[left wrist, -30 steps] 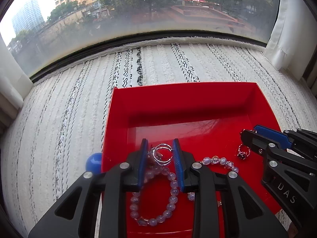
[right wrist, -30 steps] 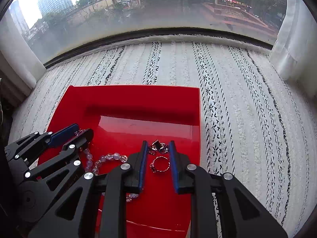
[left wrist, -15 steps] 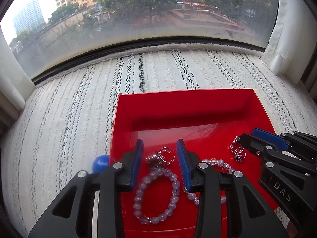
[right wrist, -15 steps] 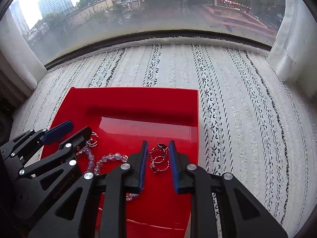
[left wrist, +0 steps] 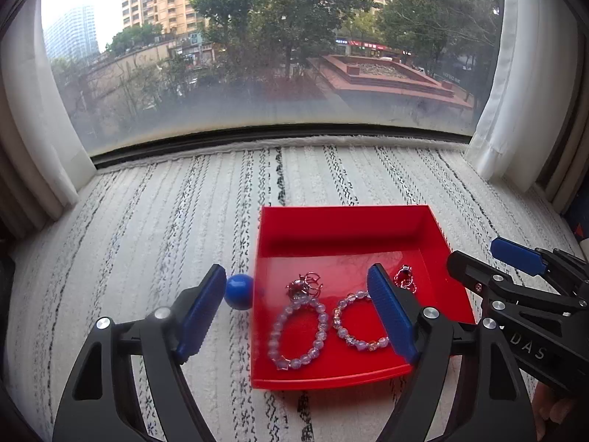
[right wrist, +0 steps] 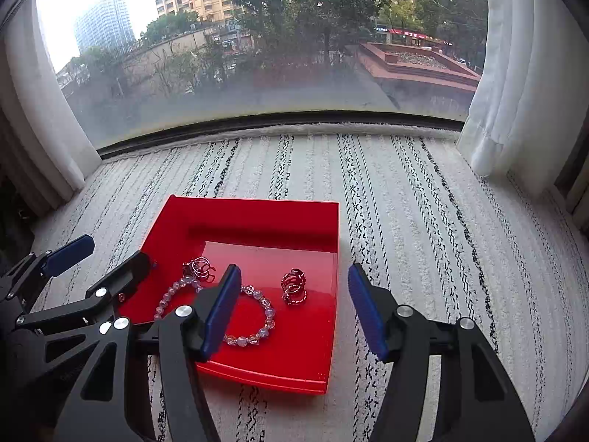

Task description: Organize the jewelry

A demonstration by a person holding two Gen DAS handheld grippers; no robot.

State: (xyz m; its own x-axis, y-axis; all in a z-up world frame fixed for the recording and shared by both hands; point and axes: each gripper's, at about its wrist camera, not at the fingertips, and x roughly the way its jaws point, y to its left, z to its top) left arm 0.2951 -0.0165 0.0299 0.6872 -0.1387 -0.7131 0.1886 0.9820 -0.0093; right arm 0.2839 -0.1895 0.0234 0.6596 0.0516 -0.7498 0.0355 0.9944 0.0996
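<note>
Overhead, both grippers hung wide open and empty above a red tray (left wrist: pixel 342 228) that sat on a white rug with black stitched stripes (left wrist: pixel 147 228) before a window (left wrist: pixel 257 55). The left gripper (left wrist: pixel 298 309) spread its blue-padded fingers across the tray's left wall, one finger outside over the rug and the other over the tray floor. The right gripper (right wrist: pixel 294 305) straddled the tray's right wall in the same manner. Inside the tray, two pale beaded bracelets lay flat near the front edge: one (left wrist: pixel 298 331) toward the left wall, the other (left wrist: pixel 359 322) just beside it. A cluster of silver rings (left wrist: pixel 305 283) lay touching the top of the left bracelet, and a smaller reddish ring cluster (left wrist: pixel 405 280) rested near the right wall. A blue ball (left wrist: pixel 239 291) sat on the rug against the tray's left wall.
</note>
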